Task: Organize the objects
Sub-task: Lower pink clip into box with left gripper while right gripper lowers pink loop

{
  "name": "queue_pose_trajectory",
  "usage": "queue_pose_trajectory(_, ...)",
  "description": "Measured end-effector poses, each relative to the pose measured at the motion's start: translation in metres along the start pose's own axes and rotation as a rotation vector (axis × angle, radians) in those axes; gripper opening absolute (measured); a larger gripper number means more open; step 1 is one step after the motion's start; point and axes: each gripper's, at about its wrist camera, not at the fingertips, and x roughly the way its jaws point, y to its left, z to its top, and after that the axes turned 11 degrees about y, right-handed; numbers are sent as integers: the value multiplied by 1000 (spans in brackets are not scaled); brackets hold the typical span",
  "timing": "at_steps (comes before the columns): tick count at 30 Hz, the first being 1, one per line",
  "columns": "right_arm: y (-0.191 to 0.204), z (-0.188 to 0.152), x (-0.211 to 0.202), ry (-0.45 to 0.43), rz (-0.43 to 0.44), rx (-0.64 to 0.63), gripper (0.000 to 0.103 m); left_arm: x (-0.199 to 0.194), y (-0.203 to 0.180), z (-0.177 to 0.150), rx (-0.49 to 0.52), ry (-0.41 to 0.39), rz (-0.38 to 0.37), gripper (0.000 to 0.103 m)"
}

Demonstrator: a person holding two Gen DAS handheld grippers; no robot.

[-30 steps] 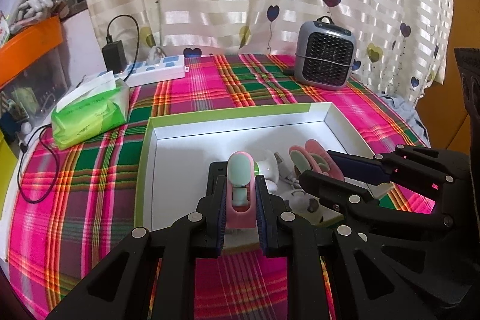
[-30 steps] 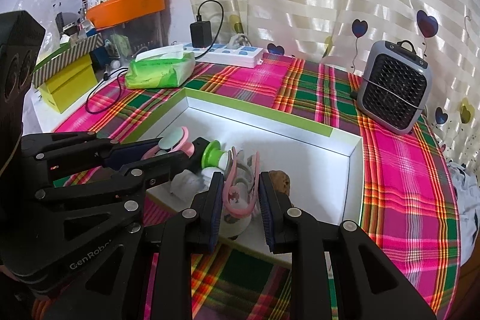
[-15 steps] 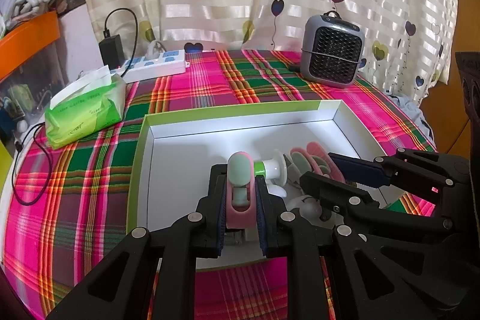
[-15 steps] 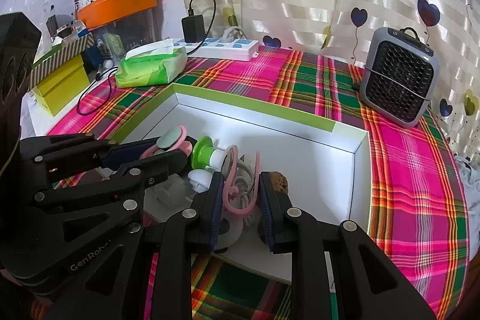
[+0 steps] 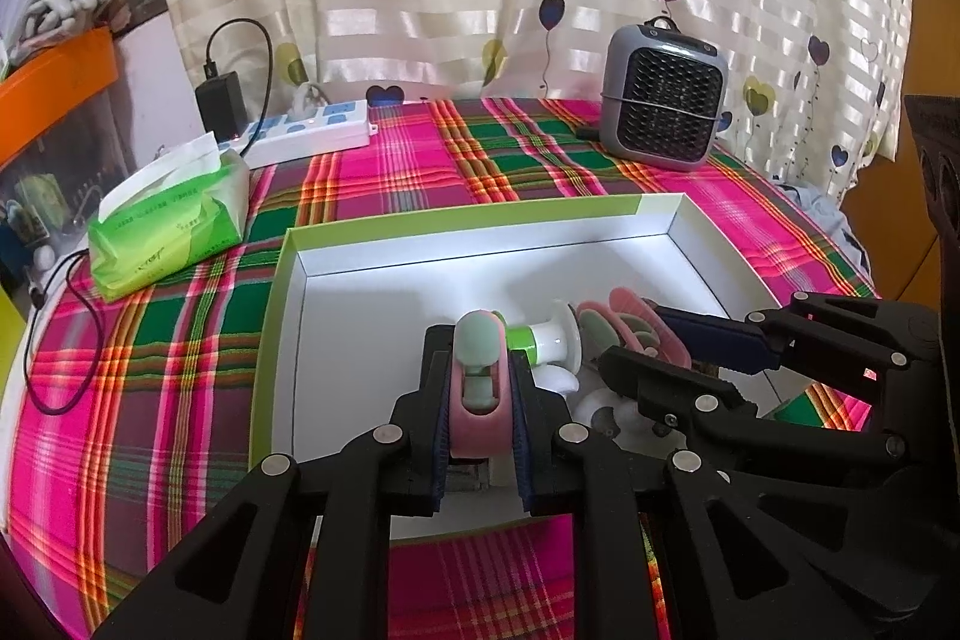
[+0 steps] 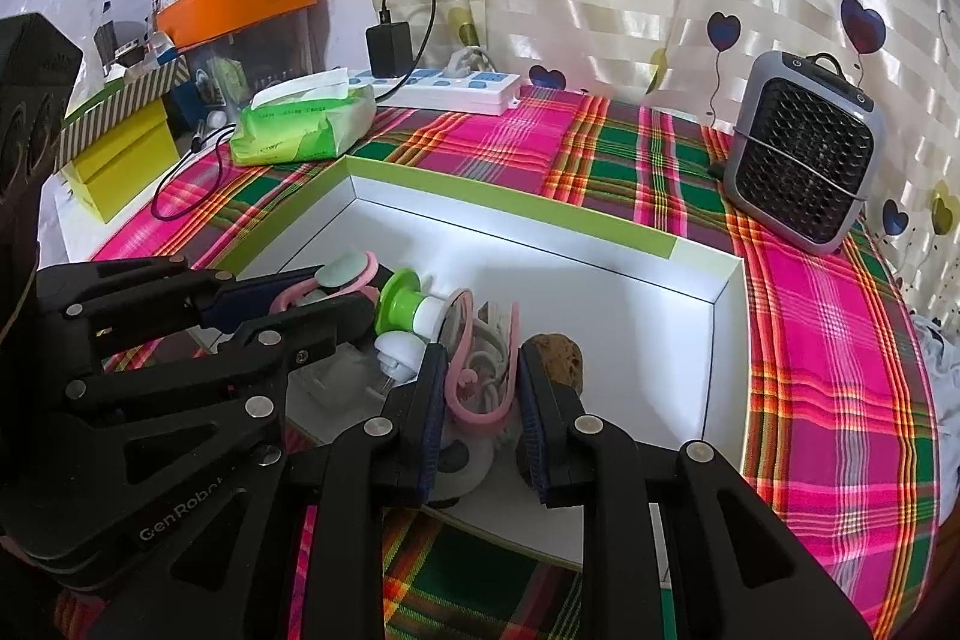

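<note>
- Both claws sit over the near end of the white box [image 5: 474,220], green-rimmed, on the plaid bench [image 5: 180,340].
- Left claw [image 5: 480,400] is closed tight on a pink clip with mint pad [image 5: 478,376], held above the box's near wall.
- Right claw [image 6: 483,388] is clamped on a pink hook clip [image 6: 480,370], white cord bunched in it, inside the box near its front.
- Green-white spool [image 6: 405,307] lies in the box between the claws; brown lump [image 6: 558,355] touches the right claw's outer finger.
- Grey fan heater [image 5: 666,100] and tissue pack [image 5: 171,220] stand outside the box, behind it.
</note>
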Motion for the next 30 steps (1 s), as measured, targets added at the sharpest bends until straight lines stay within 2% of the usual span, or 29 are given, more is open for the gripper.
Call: queue_pose_trajectory(30, 0, -7, -7, -32, 5, -12, 26, -5, 2, -8, -4, -11, -29, 25)
